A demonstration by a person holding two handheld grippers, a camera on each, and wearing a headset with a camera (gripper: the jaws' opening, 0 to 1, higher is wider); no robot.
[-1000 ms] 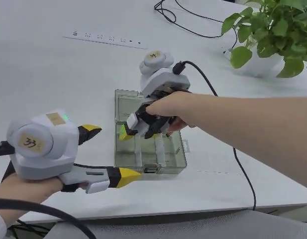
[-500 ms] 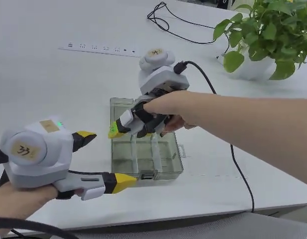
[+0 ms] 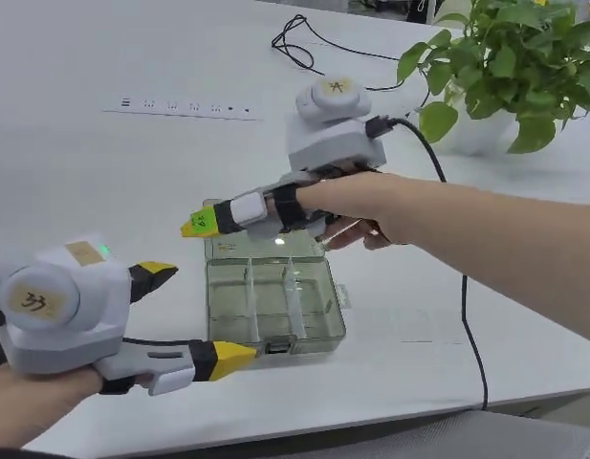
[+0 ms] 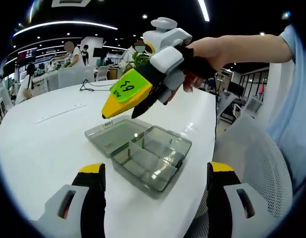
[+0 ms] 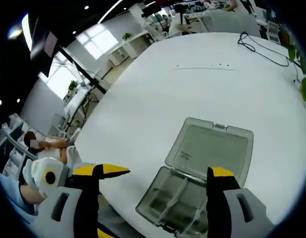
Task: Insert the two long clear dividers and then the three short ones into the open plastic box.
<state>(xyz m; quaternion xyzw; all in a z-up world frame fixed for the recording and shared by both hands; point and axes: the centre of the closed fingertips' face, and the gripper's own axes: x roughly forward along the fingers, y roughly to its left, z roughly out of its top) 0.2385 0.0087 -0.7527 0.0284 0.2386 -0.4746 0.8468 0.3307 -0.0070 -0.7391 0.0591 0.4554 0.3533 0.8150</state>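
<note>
At eight o'clock in the head view we hold our left gripper (image 3: 204, 313) low over the white table (image 3: 75, 182). Its two yellow-tipped jaws are spread wide with nothing between them. Its nearer jaw tip lies just beside the front left corner of the open plastic box (image 3: 316, 304), which sits toward six o'clock from the view's centre. We cannot tell whether the two touch.

The box's lid (image 5: 212, 148) lies flat behind it, toward twelve o'clock. Inside the box two long clear dividers (image 3: 249, 298) stand upright side by side, running from the front wall to the back. We cannot tell whether any short ones are seated.

Above the lid, near the centre, we hold our right gripper (image 5: 165, 172) off the table, pointing toward nine o'clock. Its own view looks down on box and lid and shows its jaws wide apart and empty.

A power strip (image 3: 185, 107) lies well beyond at eleven o'clock, a black cable (image 3: 304, 43) at twelve, and a potted plant (image 3: 505, 57) at two o'clock.
</note>
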